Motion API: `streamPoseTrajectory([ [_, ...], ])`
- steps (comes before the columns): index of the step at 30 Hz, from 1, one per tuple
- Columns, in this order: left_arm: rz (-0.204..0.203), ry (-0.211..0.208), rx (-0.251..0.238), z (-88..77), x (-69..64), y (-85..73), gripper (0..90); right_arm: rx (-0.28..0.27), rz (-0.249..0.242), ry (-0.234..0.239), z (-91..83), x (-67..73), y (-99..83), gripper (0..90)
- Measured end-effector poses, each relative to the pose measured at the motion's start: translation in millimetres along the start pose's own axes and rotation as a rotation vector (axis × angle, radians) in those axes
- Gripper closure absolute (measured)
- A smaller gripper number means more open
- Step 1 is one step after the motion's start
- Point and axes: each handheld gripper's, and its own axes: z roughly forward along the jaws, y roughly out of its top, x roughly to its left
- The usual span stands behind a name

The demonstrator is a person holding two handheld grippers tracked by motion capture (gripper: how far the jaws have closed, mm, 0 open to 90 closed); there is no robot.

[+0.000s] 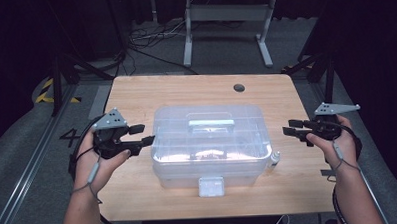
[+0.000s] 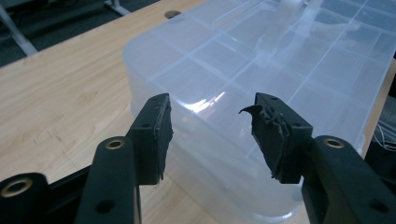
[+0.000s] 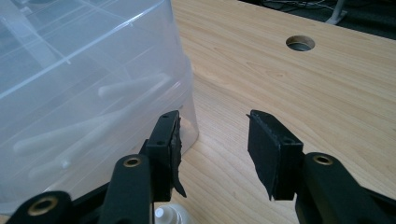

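Observation:
A clear plastic storage box (image 1: 207, 141) with a lid, a top handle and a front latch stands in the middle of the wooden table (image 1: 185, 90). My left gripper (image 1: 146, 134) hovers at the box's left end, open, its jaws pointing at the box's rounded corner (image 2: 243, 60) with nothing between them (image 2: 212, 135). My right gripper (image 1: 288, 127) is held off the box's right end, open and empty (image 3: 215, 149), with bare table ahead of it. Through the box wall (image 3: 84, 70) I see pale elongated items (image 3: 126, 86). A small white bottle (image 1: 274, 159) stands by the box's front right corner.
A round cable hole (image 1: 239, 87) sits in the table's far right part, also seen ahead of the right jaws (image 3: 300, 43). Behind the table stand a white frame (image 1: 228, 21) and loose floor cables. Bare wood lies on both sides of the box.

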Motion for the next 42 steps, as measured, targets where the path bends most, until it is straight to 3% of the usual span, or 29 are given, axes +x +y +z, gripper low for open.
streamPoseTrajectory([
  [4, 0.012, -0.027, 0.002, 7.3, -2.3, 4.9, 48.5, 0.001, 0.003, 0.000, -1.6, 0.2, -1.2, 54.5],
  [12, 0.091, -0.083, 0.011, 18.7, -12.8, 29.6, 47.5, 0.007, 0.016, -0.010, -5.8, 0.2, -5.9, 54.0],
  [21, 0.156, -0.118, 0.021, 33.9, -21.9, 55.3, 49.2, 0.003, 0.034, -0.019, -13.0, -1.1, -12.9, 53.1],
  [31, 0.227, -0.167, 0.031, 55.7, -30.6, 74.5, 44.1, 0.008, 0.044, -0.017, -12.1, -1.8, -15.7, 52.7],
  [35, 0.232, -0.183, 0.031, 63.7, -31.5, 78.5, 41.8, 0.011, 0.040, -0.013, -11.0, -1.0, -15.3, 52.7],
  [42, 0.250, -0.211, 0.074, 82.2, -36.8, 81.7, 42.0, 0.017, 0.036, -0.011, -9.2, -1.0, -15.2, 52.6],
])
